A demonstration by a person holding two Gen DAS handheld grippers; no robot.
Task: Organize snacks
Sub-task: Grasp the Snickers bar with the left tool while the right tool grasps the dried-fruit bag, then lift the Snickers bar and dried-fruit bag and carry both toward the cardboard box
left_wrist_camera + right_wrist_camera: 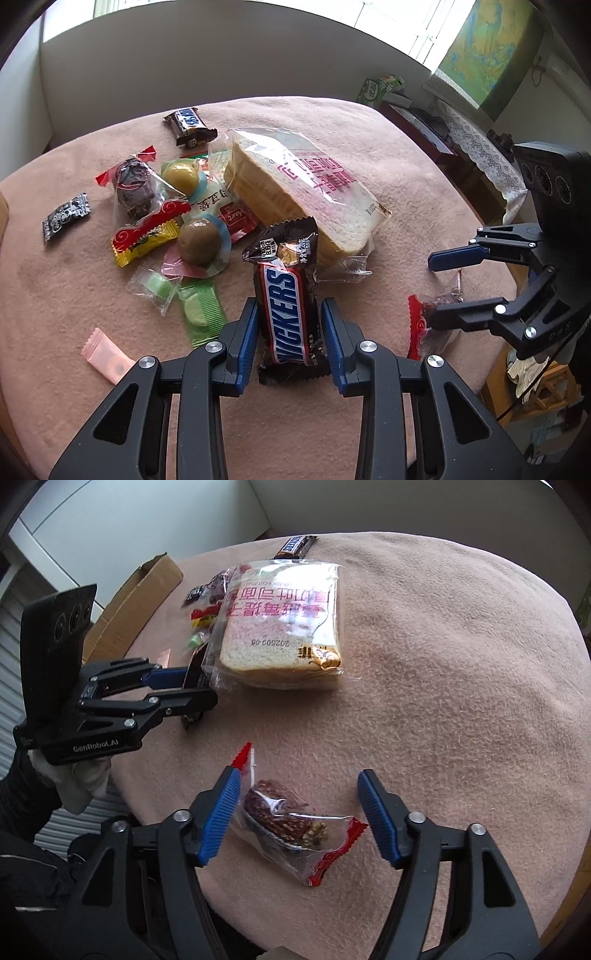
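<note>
A Snickers bar stands lengthwise between the blue pads of my left gripper, which is shut on its sides; in the right wrist view the left gripper holds it edge-on just over the cloth. My right gripper is open over a clear, red-ended packet with a dark date-and-walnut sweet. The packet lies on the cloth between the fingers, close to the left pad. A bagged loaf of sliced bread lies behind the bar. A second Snickers bar is at the far side.
A heap of small wrapped sweets lies left of the bread on the pink cloth-covered table. A pink sachet lies near the left fingers. An open cardboard box stands off the table's left edge. Shelves and clutter are at the right.
</note>
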